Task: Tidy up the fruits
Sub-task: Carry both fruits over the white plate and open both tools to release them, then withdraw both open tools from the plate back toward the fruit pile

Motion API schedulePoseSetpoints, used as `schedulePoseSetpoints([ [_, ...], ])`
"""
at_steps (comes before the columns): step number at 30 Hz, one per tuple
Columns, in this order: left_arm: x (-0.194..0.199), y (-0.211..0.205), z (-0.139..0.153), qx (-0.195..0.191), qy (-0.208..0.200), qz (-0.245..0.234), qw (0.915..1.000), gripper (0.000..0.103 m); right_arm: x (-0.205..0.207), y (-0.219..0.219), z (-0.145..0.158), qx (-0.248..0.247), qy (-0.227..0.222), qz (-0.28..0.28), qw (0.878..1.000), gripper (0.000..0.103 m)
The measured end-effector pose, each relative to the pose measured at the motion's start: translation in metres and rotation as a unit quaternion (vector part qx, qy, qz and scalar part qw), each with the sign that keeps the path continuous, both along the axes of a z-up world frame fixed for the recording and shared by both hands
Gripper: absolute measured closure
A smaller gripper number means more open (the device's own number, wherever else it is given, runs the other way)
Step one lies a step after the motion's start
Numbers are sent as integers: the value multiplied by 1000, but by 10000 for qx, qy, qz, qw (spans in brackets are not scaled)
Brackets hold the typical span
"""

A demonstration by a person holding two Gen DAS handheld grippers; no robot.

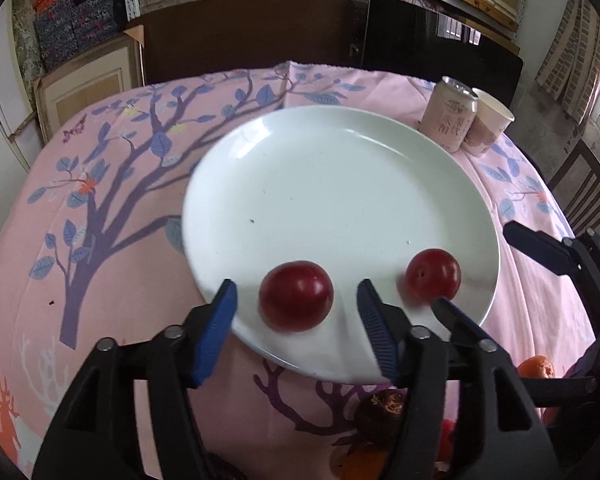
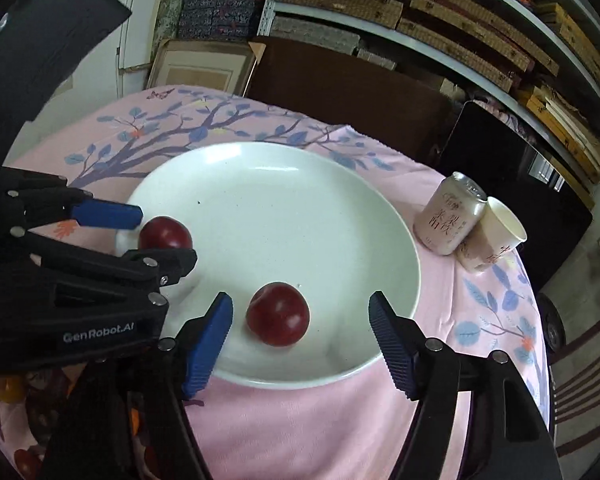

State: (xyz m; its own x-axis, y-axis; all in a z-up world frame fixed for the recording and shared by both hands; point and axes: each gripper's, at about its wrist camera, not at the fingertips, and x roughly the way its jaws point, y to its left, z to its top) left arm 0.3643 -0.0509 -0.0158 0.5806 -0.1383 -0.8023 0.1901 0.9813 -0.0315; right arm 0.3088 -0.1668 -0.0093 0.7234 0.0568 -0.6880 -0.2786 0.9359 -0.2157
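Note:
A white plate point(image 1: 340, 168) lies on the pink tablecloth and shows in the right wrist view too point(image 2: 284, 200). Two dark red plums rest near its front edge. My left gripper point(image 1: 296, 312) is open with one plum point(image 1: 296, 296) between its fingers, untouched; that plum also shows in the right wrist view point(image 2: 166, 234). My right gripper point(image 2: 300, 336) is open around the other plum point(image 2: 278, 314), which also shows in the left wrist view point(image 1: 433, 275). Each gripper shows in the other's view: the right point(image 1: 476, 276), the left point(image 2: 160, 236).
A pink drink can point(image 1: 450, 120) and a paper cup point(image 1: 486, 122) stand at the table's far right; both show in the right wrist view, can point(image 2: 452, 216) and cup point(image 2: 492, 236). Oranges point(image 1: 536, 366) and other fruit lie near the front edge. A wooden chair point(image 2: 580, 360) stands right.

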Motion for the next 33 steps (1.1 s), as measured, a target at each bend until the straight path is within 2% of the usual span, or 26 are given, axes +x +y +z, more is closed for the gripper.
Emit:
schedulePoseSetpoints([
  [5, -28, 12, 25, -79, -227, -12, 9997, 27, -30, -31, 18, 494, 159, -32, 9986, 32],
  [7, -47, 17, 34, -22, -294, -12, 9996, 25, -49, -44, 21, 727, 236, -69, 9971, 32],
  [9, -70, 23, 39, 25, -343, 16, 9994, 19, -71, -55, 20, 959, 340, -124, 9947, 32],
  [11, -95, 30, 42, 18, -402, 32, 9992, 19, -92, -65, 17, 1175, 474, -139, 9918, 32],
  [17, -167, 41, 25, 79, -338, -103, 9993, 19, -150, -76, 0, 1440, 724, -216, 9867, 32],
  [22, -210, 42, 1, 140, -115, -300, 9994, 19, -186, -79, -7, 1593, 773, -253, 9839, 32],
  [27, -234, 49, -14, 139, -18, -344, 9993, 19, -210, -64, -13, 1611, 917, -59, 9826, 32],
  [33, -244, 73, -17, 115, 9, -108, 9999, 19, -221, -16, -18, 1608, 1169, 491, 9788, 32],
])
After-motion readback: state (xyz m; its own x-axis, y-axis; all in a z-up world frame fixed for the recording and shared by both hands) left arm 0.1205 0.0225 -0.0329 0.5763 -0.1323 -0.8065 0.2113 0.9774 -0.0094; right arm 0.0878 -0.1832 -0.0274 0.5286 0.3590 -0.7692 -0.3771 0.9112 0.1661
